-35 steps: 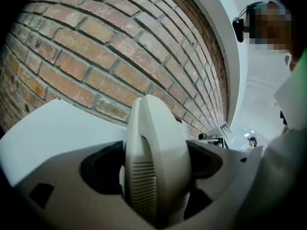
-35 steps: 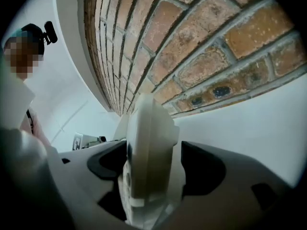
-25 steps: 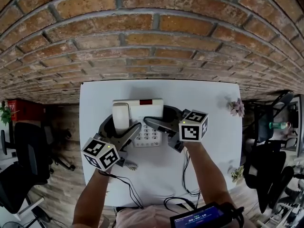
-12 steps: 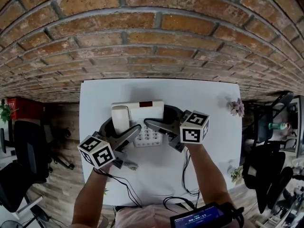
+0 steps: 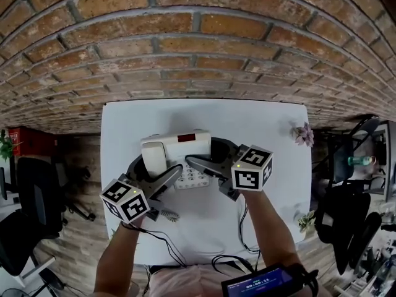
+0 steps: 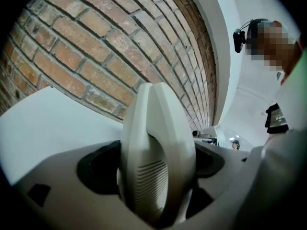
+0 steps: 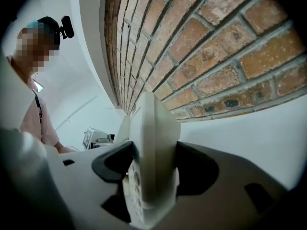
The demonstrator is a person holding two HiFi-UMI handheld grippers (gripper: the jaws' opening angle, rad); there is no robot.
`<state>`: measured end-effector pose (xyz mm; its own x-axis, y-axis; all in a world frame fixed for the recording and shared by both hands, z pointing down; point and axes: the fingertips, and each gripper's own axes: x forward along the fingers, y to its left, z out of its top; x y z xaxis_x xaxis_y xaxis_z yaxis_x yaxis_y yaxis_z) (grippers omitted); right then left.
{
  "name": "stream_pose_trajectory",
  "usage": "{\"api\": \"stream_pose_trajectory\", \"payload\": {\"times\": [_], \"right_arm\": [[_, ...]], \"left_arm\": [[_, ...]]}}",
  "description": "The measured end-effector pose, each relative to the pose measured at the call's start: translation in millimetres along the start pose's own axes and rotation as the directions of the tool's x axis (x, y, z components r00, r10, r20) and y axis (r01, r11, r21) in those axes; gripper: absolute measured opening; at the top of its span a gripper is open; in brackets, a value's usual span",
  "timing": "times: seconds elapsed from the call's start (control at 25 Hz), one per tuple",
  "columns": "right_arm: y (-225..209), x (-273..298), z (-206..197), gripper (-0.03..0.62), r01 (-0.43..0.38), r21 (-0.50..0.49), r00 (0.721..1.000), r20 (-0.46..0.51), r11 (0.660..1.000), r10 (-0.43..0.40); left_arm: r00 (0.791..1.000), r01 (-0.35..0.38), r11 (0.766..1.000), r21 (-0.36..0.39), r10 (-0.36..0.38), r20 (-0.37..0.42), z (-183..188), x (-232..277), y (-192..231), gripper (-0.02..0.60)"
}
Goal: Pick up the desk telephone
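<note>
The cream desk telephone [image 5: 179, 148] hangs just above the white table [image 5: 266, 122], held from both sides. My left gripper [image 5: 151, 169] is shut on its handset end; in the left gripper view the ribbed handset [image 6: 154, 147] fills the gap between the dark pads of the left gripper [image 6: 156, 176]. My right gripper [image 5: 213, 156] clamps the telephone's right edge. In the right gripper view that edge [image 7: 152, 138] stands upright between the pads of the right gripper [image 7: 153, 169], which touch it while the jaws are closing further. The keypad [image 5: 192, 177] faces up.
A brick wall [image 5: 185, 42] runs behind the table. A small plant [image 5: 303, 133] stands at the table's far right. The coiled cord [image 5: 167, 215] and thin cables [image 5: 242, 228] trail over the near side. Office chairs [image 5: 31, 215] flank the table.
The telephone has shifted slightly left and tilted, seeming to lift a little off the table. Both grippers moved with it, and the left marker cube swung left.
</note>
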<state>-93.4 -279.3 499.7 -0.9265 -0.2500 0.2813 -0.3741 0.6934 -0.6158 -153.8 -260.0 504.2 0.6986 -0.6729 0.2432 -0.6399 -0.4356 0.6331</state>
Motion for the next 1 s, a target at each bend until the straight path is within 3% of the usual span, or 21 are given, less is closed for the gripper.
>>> {"api": "stream_pose_trajectory", "payload": {"times": [0.44, 1.0], "right_arm": [[38.0, -38.1, 10.7, 0.282, 0.013, -0.039, 0.999, 0.049, 0.999, -0.011], [130.4, -111.1, 27.4, 0.285, 0.000, -0.088, 0.990, 0.141, 0.996, 0.012]], "left_arm": [[0.999, 0.023, 0.998, 0.057, -0.024, 0.026, 9.8, -14.7, -52.0, 0.434], [0.998, 0.014, 0.989, 0.146, -0.022, 0.053, 24.9, -62.6, -159.4, 0.434]]}}
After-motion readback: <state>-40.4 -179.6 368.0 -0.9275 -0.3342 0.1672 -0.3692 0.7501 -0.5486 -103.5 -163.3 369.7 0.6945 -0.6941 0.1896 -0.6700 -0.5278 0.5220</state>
